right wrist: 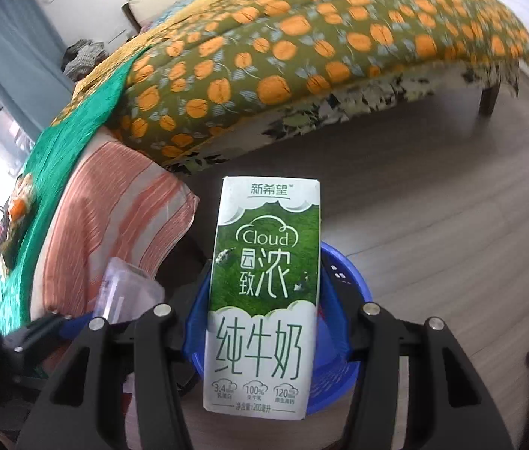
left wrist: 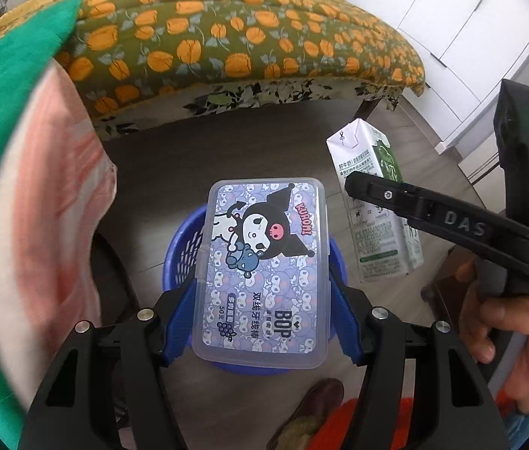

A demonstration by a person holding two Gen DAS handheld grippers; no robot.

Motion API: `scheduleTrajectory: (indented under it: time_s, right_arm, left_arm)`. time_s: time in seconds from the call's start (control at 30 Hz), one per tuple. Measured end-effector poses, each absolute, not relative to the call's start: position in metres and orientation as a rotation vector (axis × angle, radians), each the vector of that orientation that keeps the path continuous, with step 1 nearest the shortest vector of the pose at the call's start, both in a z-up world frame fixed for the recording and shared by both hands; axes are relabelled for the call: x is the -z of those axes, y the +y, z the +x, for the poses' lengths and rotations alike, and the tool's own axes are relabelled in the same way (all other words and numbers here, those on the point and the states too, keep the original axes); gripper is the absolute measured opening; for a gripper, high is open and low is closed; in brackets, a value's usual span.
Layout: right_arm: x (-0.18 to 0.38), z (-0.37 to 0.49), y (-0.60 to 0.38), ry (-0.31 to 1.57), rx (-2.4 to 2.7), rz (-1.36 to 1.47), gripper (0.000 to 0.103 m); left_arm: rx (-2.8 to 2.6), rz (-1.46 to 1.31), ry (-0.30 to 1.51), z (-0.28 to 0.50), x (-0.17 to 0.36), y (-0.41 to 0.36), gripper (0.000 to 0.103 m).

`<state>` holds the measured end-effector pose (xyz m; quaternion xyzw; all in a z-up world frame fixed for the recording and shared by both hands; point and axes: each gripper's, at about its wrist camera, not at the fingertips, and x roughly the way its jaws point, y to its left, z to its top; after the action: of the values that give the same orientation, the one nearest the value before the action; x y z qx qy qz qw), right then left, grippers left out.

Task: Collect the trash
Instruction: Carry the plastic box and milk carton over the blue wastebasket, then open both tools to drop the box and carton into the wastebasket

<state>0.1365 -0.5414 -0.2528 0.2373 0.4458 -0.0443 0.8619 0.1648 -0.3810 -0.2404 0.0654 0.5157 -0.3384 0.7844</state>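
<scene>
A grey wood-look floor (right wrist: 433, 202) is seen beneath both claws, bounded ahead by a bed (right wrist: 302, 60) under an olive quilt printed with orange fruit, with open floor left to the right of it and white cabinet doors (left wrist: 463, 37) beyond. To the left of the claws the room is narrowed by green cloth (left wrist: 5, 120) and a pink striped pillow (right wrist: 114, 217). A blue plastic basket (left wrist: 182, 251) is seen directly below and ahead of both claws. The left gripper (left wrist: 262, 296) is closed on a clear plastic floss-pick box (left wrist: 264, 266), its blue pads pressed against the two long sides; "KUROMI", "BOP" and a cartoon figure can be read on the lid. The right gripper (right wrist: 264, 318) is clamped on a green-and-white milk carton (right wrist: 264, 292), held upright by its narrow sides just above the basket rim; "Cloud" and "100%" are legible among Chinese characters. In the left wrist view the carton is seen to the right of the left claw, carried by the other tool, whose handle is gripped by a hand (left wrist: 516, 341).
</scene>
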Motion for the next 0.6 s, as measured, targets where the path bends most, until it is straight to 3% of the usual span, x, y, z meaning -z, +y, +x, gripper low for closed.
scheduleTrajectory:
  time_s: [0.07, 0.13, 0.37, 0.47, 0.6]
  right_arm:
    - [0.259, 0.139, -0.546, 0.947, 0.095, 0.522, 0.060]
    - [0.267, 0.142, -0.550, 0.959, 0.084, 0.553, 0.082]
    - [0.238, 0.131, -0.562, 0.865, 0.123, 0.599, 0.082]
    - [0.202, 0.123, -0.548, 0.792, 0.165, 0.508, 0.091]
    - [0.163, 0.115, -0.511, 0.712, 0.200, 0.350, 0.091]
  left_arm:
    - [0.728, 0.139, 1.118, 0.170, 0.252, -0.388, 0.066]
    - [0.715, 0.138, 1.127, 0.173, 0.257, -0.390, 0.077]
    - [0.743, 0.077, 1.033, 0.162, 0.212, -0.368, 0.084]
    - [0.769, 0.068, 0.948, 0.146, 0.176, -0.346, 0.090]
    - [0.763, 0.067, 0.882, 0.127, 0.146, -0.303, 0.092]
